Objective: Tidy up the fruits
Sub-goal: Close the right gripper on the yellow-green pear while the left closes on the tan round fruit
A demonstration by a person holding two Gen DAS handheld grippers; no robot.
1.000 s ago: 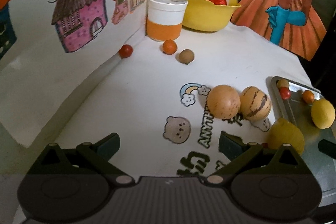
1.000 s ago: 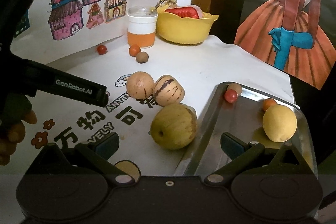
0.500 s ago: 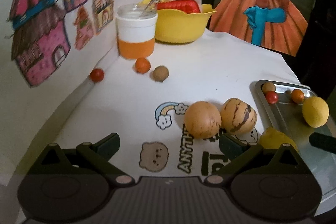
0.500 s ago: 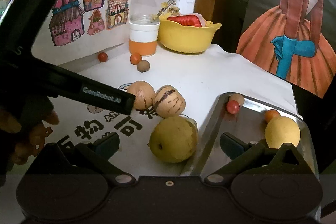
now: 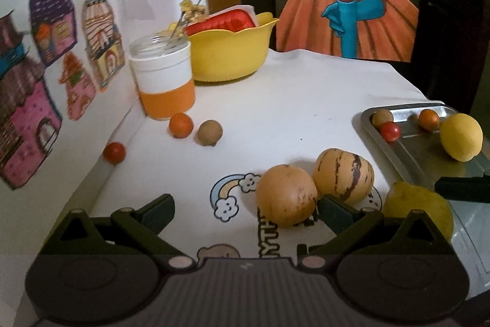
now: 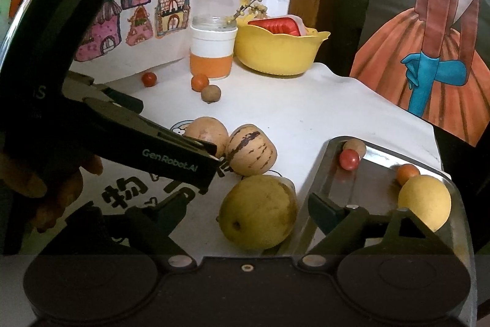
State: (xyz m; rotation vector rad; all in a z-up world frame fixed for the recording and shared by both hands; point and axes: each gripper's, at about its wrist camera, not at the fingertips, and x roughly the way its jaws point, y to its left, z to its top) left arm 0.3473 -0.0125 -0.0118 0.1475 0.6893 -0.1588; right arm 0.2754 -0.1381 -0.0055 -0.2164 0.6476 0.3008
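My left claw (image 5: 246,212), jaws spread wide and holding nothing, sits low over the printed cloth (image 5: 291,100); its right finger (image 5: 335,212) is tucked just beside the plain tan fruit (image 5: 286,195), so the gap looks lined up to take that fruit, I judge. The tan fruit touches the striped fruit (image 5: 343,175) on its far side, which leaves little room for a finger between them and may roll the neighbour when I close.

My right claw (image 6: 248,215), also spread and empty, hangs above the yellow-green pear (image 6: 258,212), which lies on the cloth against the near edge of the steel tray (image 6: 333,170); one finger reaches over the tray floor.

The tray already holds a yellow lemon-like fruit (image 6: 425,203), a small orange one (image 6: 407,172), a small red one (image 6: 349,159) and a small brown one (image 6: 355,145), so I take it as the collecting place.

Still loose on the cloth, well apart near the wall: a red ball (image 5: 114,152), an orange ball (image 5: 181,125) and a brown ball (image 5: 209,132), beside the orange-banded jar (image 5: 163,81) and yellow bowl (image 5: 229,51).
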